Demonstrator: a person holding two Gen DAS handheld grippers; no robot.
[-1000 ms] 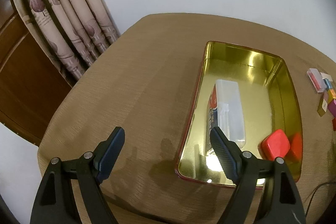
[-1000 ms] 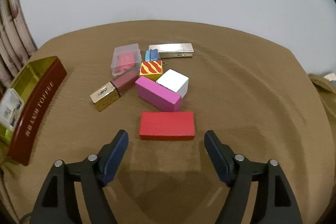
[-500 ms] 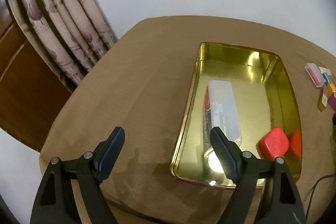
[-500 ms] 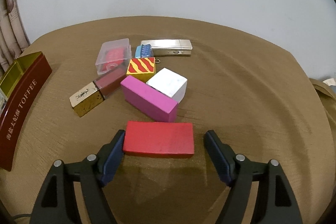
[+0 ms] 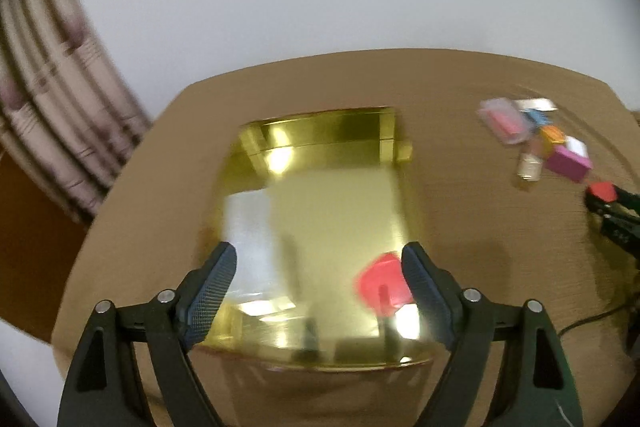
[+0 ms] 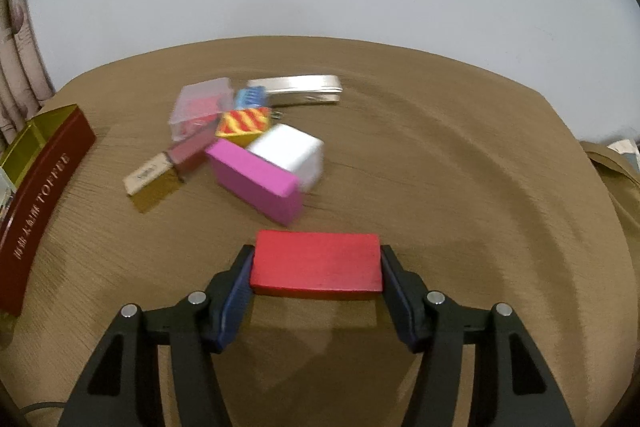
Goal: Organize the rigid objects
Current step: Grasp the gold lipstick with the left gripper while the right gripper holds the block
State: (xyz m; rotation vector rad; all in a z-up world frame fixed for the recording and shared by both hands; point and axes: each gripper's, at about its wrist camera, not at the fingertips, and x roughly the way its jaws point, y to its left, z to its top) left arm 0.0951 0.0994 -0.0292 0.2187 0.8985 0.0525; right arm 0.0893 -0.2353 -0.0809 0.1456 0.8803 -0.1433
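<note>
My right gripper (image 6: 316, 265) is shut on a red rectangular block (image 6: 316, 263), gripping it by its two short ends just above the brown table (image 6: 460, 167); that gripper and block also show in the left wrist view (image 5: 602, 191). Behind it lie a pink block (image 6: 256, 183), a white cube (image 6: 288, 151), a red-and-yellow striped block (image 6: 244, 121), a gold-capped box (image 6: 152, 179), a clear plastic case (image 6: 200, 105) and a silver tin (image 6: 296, 95). My left gripper (image 5: 318, 287) is open and empty over the gold tin (image 5: 320, 131), which holds a red piece (image 5: 380, 283) and a clear box (image 5: 244, 227).
The tin's dark red outer wall (image 6: 36, 195) stands at the far left in the right wrist view. A curtain (image 5: 52, 115) hangs beyond the table's left edge. A cable (image 5: 588, 321) lies at the right in the left wrist view.
My right gripper moved forward and closed on the red block. My left gripper swung right, so the gold tin now sits between its fingers; the view is blurred.
</note>
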